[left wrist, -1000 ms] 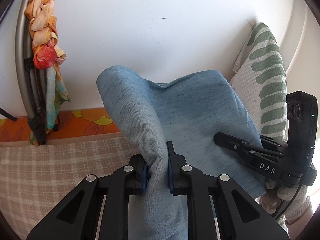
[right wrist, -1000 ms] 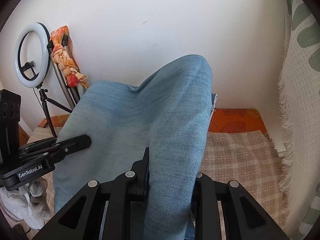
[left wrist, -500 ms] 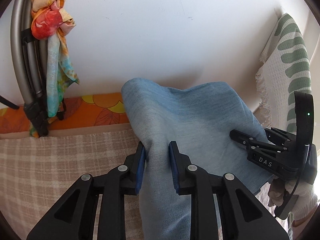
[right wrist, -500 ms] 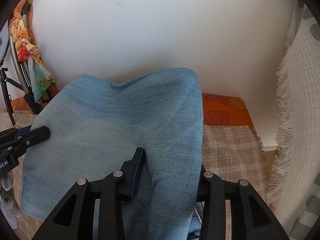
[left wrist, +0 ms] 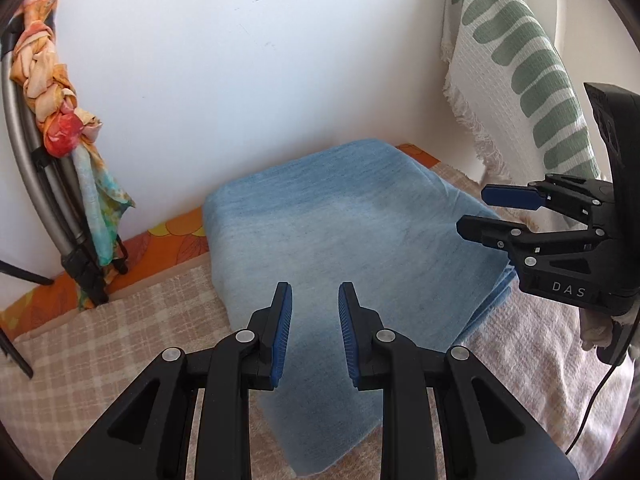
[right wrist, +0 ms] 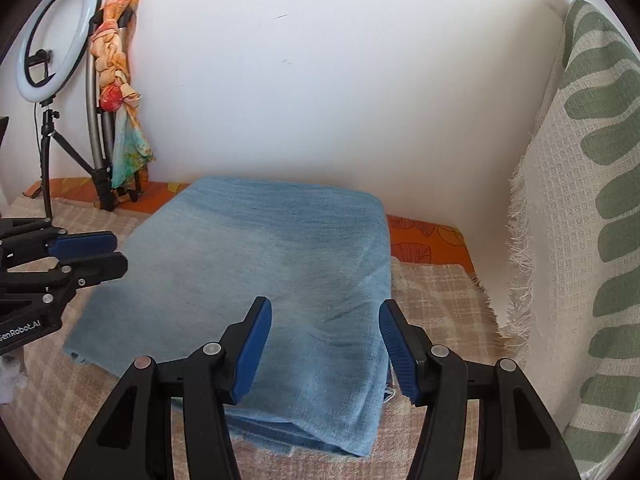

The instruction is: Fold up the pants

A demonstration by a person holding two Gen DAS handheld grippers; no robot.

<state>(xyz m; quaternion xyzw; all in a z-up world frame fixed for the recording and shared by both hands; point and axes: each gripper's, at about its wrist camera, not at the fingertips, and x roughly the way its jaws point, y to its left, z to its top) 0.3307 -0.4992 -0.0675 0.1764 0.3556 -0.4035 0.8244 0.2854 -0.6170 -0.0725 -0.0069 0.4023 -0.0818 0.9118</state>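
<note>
Folded pants (right wrist: 256, 280) on checked blanket (right wrist: 436, 300), white wall (right wrist: 320, 80) behind; both grippers' jaws open, empty.

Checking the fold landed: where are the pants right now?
The pants lie folded on the plaid blanket, against the white wall, beneath both open tools: left tool and right tool.

Far edge shut off by white wall (right wrist: 320, 80). Ring light (right wrist: 52, 40) and scarf-wrapped stand (right wrist: 116, 92) block the far-left corner. Fringed green-print throw (right wrist: 580, 220) hangs along the right side. Open plaid bedcover (left wrist: 100, 340) left of folded pants (right wrist: 260, 280); narrower strip right.
</note>
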